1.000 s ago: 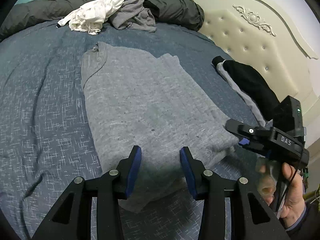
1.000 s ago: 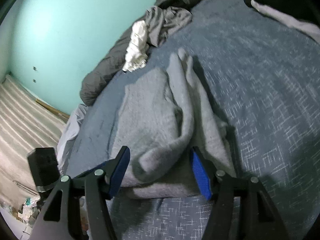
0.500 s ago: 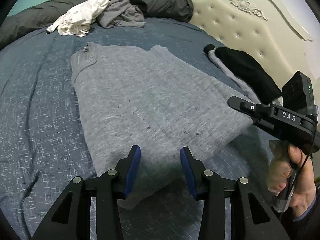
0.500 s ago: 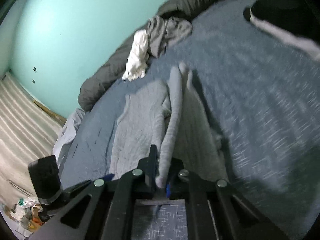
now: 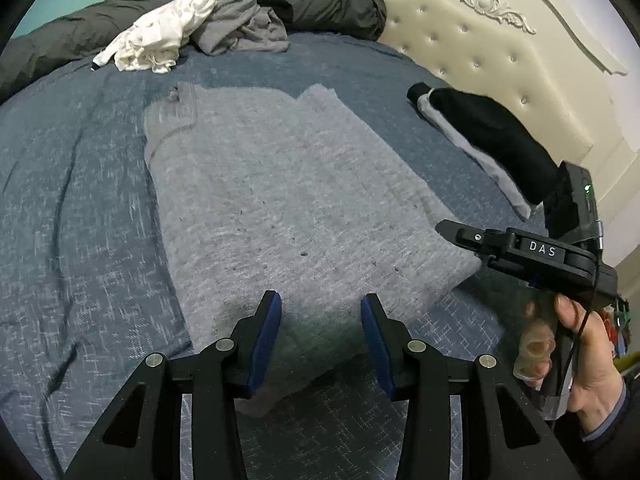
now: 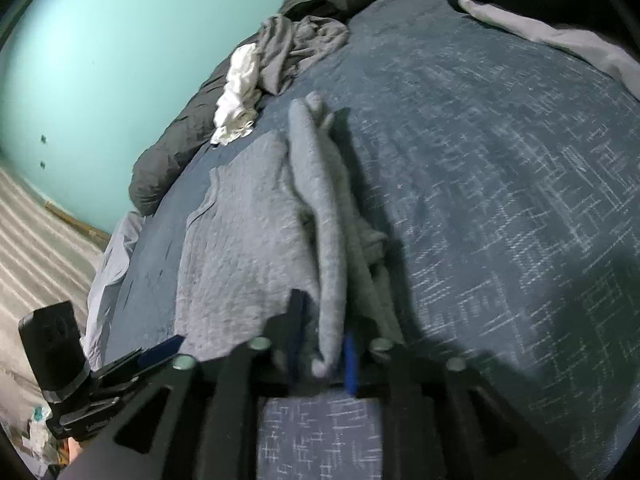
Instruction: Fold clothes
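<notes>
Since the earlier frames the right gripper point(image 6: 320, 354) is no longer standing wide around the rolled side edge of the grey shirt point(image 5: 288, 208); its jaws closed hard on the fold and have just been opening a little again, with the fold lying between the blue pads point(image 6: 350, 364). Whether the pads are pressing the cloth now, I cannot tell, because the picture is blurred. The left gripper point(image 5: 320, 336) is hanging open over the near hem of the shirt, holding nothing, its fingers pointing steeply down. The shirt is lying flat in the middle of the bed point(image 5: 80, 208), its long axis running from the near edge toward the far edge, collar far, with loose clothes point(image 5: 192, 28) piled beyond it at the far edge. The rolled edge is running straight away from the right gripper, so this hand is the nearer one for carrying it across. The person's hand point(image 5: 588, 356) is gripping the handle low, beside the near right corner of the shirt.
</notes>
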A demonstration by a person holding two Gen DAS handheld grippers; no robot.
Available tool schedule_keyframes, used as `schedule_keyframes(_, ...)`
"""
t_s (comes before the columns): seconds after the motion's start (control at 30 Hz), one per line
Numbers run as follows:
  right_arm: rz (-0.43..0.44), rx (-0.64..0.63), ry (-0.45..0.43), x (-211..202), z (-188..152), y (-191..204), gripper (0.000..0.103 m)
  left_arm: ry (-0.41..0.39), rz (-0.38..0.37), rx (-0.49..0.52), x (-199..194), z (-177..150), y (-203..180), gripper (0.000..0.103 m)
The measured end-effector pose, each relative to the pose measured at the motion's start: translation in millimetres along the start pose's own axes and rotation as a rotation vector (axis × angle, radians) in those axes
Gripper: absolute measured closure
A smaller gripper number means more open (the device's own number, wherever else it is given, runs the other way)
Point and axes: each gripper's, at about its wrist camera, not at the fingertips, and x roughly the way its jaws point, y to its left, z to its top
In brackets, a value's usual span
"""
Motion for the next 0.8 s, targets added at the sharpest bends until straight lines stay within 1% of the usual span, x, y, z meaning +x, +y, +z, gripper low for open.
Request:
schedule_keyframes(0.07,0.007,0.02,-0.026,-6.2,3.7,-5.4,0.071,-0.024,0.004,-0.005,-7.7,2.0,4.3,0.058)
schedule_keyframes(0.17,0.006,0.034,-0.079,-19.2,12.1,-11.5,0.07,-0.052,0.014,-0.003,-15.7,3.7,11.2,0.058)
schedule_keyframes(0.3,0.025,0.061,-0.11,-24.8,22.2,-17.1,0.07,-0.052,-0.022,-0.024,-15.7,-0.7,25.4,0.057)
schedule_keyframes(0.33,0.024,0.046,-0.108,-23.0,28.0,-14.4,0.07,-0.054,-0.031,-0.026,-15.6,-2.5,27.8,0.057)
schedule_keyframes(0.5,-0.002,-0.11,-0.063,-2.2,70.2,15.1,0.07,-0.064,-0.069,-0.034,-16.2,-7.7,37.0,0.056)
schedule_keyframes(0.57,-0.023,-0.173,-0.019,16.1,90.0,31.5,0.07,-0.066,-0.08,-0.034,-16.0,-7.5,39.2,0.055)
schedule_keyframes(0.7,-0.098,-0.278,0.088,57.9,119.5,55.0,0.07,-0.067,-0.097,-0.04,-12.4,-7.3,39.4,0.055)
schedule_keyframes(0.8,-0.137,-0.314,0.144,91.5,136.2,65.0,0.07,-0.067,-0.108,-0.05,-11.7,-9.0,40.9,0.055)
